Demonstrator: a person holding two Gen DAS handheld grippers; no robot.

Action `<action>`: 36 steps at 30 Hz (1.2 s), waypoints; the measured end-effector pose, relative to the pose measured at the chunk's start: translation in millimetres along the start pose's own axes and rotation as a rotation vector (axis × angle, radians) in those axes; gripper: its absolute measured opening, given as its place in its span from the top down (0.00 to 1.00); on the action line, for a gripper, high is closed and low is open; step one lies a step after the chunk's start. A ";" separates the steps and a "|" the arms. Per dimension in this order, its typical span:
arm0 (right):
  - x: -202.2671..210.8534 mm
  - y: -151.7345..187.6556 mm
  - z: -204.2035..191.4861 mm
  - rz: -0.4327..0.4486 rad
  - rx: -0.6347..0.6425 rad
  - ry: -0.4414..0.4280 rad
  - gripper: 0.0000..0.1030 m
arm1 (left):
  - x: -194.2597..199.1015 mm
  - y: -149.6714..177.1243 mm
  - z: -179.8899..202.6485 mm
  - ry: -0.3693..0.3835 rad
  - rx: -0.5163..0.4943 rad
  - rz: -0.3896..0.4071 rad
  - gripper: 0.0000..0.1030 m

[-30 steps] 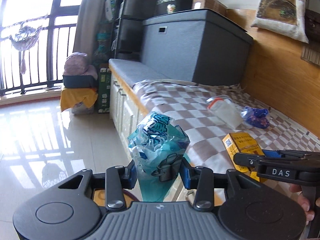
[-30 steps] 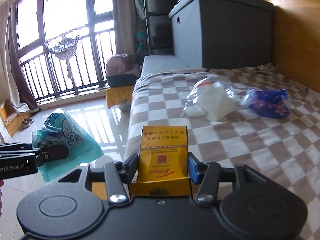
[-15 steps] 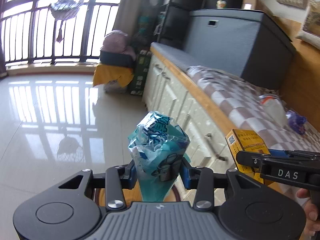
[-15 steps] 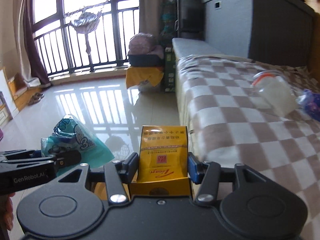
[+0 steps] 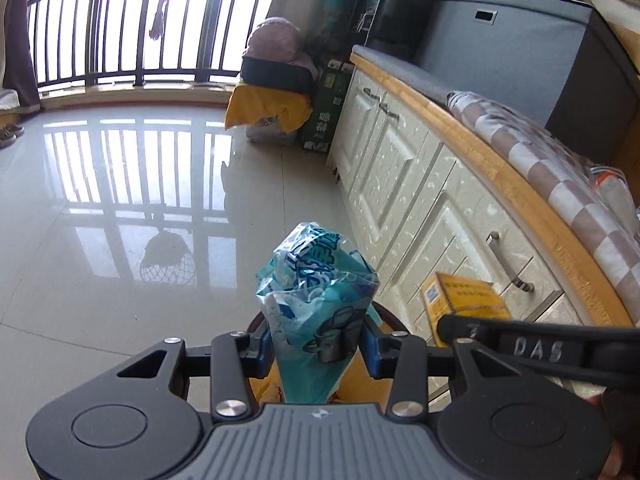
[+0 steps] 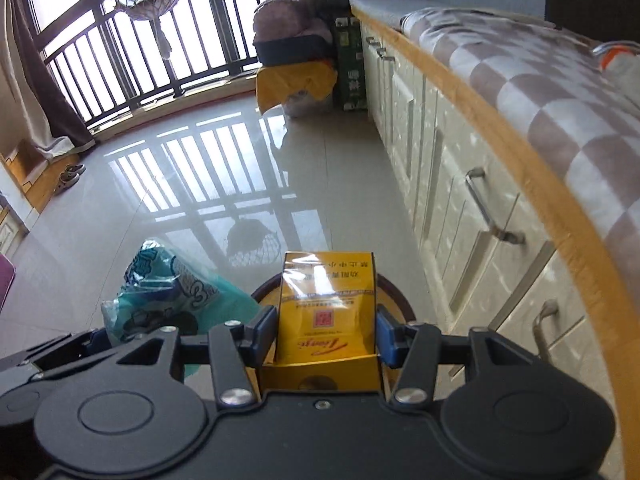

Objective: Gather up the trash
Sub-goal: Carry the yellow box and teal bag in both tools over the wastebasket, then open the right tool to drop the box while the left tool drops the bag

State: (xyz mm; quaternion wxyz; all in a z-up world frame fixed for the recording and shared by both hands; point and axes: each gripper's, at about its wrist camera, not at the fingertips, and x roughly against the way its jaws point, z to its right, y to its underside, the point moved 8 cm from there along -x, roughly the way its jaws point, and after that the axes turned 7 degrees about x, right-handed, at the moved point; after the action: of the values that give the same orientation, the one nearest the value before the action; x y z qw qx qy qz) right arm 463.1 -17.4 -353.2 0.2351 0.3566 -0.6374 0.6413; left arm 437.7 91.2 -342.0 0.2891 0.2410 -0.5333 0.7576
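Observation:
My left gripper [image 5: 318,350] is shut on a crumpled teal plastic bag [image 5: 316,288], which stands up between its blue pads. My right gripper [image 6: 326,338] is shut on a yellow carton [image 6: 328,304]. Each wrist view also catches the other hand's load: the yellow carton [image 5: 460,300] at the right, the teal bag [image 6: 160,292] at the left. Just below both loads shows the dark round rim of a bin [image 6: 394,292] with a yellow inside; most of it is hidden behind the grippers. The same bin rim [image 5: 390,316] peeks out behind the bag.
A white cabinet front [image 5: 420,200] with metal handles runs along the right under a wooden edge and a checked cloth [image 6: 560,92]. A clear plastic bag [image 5: 612,188] lies on the cloth. Glossy tiled floor [image 5: 120,200] spreads to the left; a yellow-draped pile [image 5: 268,108] stands by the balcony railing.
Both grippers have swung away from the checked cloth toward the floor and sunk, still holding bag and carton. The cabinet front and the bin rim have come into view.

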 end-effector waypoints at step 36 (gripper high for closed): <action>-139.0 17.2 37.6 -0.231 -0.187 -0.091 0.41 | -117.7 7.8 -38.8 -0.071 0.070 -0.264 0.58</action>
State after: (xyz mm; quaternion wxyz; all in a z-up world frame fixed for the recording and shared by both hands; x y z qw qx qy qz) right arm 544.3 -34.4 -472.1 0.3101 0.4329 -0.6591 0.5311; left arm 514.5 104.6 -438.6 0.3588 0.3455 -0.4801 0.7221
